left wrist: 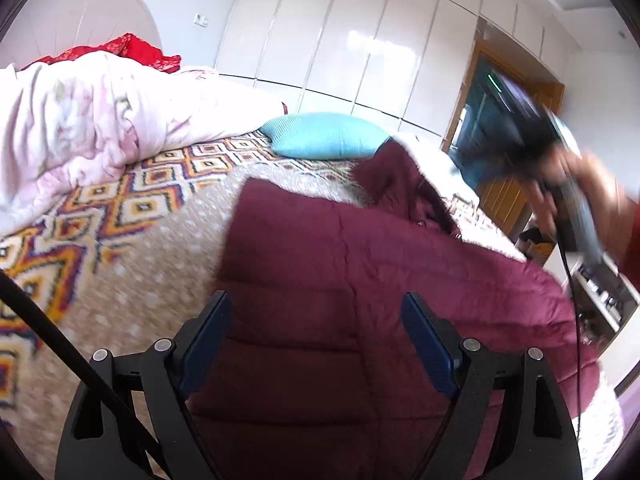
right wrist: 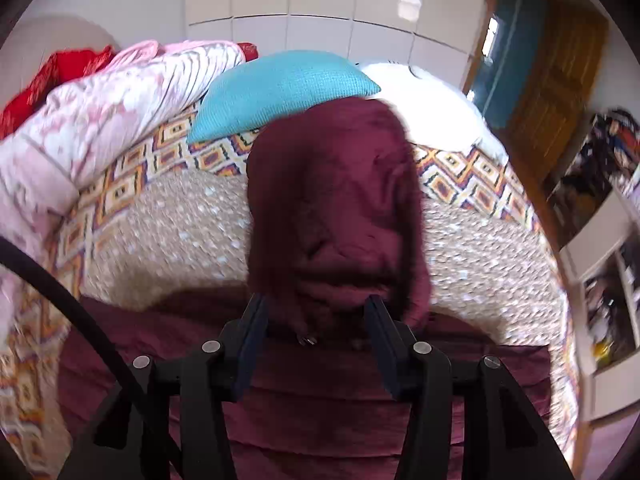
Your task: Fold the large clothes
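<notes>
One maroon quilted coat [left wrist: 360, 280] is lying across the bed [left wrist: 152, 240], near the cameras. It looks puffy, soft, bulky and slippery; a hem or sleeve cuff would likely be the best hold. The left gripper [left wrist: 316, 308] is hovering, jaws apart. The right gripper [right wrist: 316, 312] is lifting a sleeve [right wrist: 336, 200] toward twelve o'clock; jaws apart around it, hold uncertain. No readable writing is showing.

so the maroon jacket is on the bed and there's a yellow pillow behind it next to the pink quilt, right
Not quite: the pillow is turquoise, not yellow, as the right wrist view shows clearly. The rest holds: the maroon jacket is on the bed, and the pillow lies behind it, next to the pink quilt.
</notes>
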The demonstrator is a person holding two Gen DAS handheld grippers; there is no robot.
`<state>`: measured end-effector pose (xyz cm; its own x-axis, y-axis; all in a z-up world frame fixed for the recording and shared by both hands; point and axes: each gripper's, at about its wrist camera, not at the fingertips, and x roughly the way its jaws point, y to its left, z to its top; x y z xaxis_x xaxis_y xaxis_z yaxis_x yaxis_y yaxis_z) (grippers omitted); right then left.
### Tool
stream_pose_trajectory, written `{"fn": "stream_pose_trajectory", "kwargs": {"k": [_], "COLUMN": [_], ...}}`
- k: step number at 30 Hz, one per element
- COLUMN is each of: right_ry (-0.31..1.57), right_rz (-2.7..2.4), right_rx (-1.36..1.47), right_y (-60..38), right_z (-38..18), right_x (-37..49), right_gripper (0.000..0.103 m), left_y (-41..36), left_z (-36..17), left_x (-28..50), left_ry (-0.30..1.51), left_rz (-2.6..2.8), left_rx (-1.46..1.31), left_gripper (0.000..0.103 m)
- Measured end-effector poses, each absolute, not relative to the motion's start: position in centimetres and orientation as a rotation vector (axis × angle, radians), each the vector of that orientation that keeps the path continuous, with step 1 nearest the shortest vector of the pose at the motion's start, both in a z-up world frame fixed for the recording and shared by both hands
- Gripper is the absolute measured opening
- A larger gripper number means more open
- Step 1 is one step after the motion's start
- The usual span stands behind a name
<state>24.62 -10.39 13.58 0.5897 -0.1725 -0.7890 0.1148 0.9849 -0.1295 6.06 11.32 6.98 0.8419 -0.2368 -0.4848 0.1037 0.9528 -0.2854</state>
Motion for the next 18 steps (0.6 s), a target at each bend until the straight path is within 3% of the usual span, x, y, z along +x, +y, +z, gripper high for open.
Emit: {"fn": "stream_pose_trajectory", "kwargs": {"k": [1, 5, 12, 16, 17, 18], "right_ry": [0.933, 0.976, 1.01, 1.045, 1.035, 1.018], "right_rz": [-0.188, -0.319, -0.385, -0.335, -0.319, -0.294], "right_rx": [-0.05, 0.006, 0.27, 0.315, 0.312, 0.315], "right_y": [-12.8, -22.0, -35.5, -36.4, -36.0, -35.5], "right_z": [13.5, 13.0, 9.4, 6.0, 5.8, 6.0], "right_x": [23.3, 19.0, 13.2, 13.2, 13.1, 13.0], "right_gripper": [0.054, 0.072, 0.077, 0.077, 0.062, 0.045], "left_y": [12.3, 15.5, 17.1, 15.6, 15.3, 14.6], "left_z": [7.6, 8.6, 3.4, 2.1, 2.5, 3.1], "left_x": [6.5, 10.6, 24.8, 27.9, 27.8, 27.6], "left_ry": [0.559, 0.671, 1.037, 1.096, 1.079, 1.053], "left_rz": [-0.179, -0.174, -0.342, -0.424, -0.41, -0.413], "left_rx": [-0.274, -0.328, -0.47, -0.572, -0.564, -0.545], "left_gripper": [0.085, 0.086, 0.086, 0.086, 0.085, 0.078]}}
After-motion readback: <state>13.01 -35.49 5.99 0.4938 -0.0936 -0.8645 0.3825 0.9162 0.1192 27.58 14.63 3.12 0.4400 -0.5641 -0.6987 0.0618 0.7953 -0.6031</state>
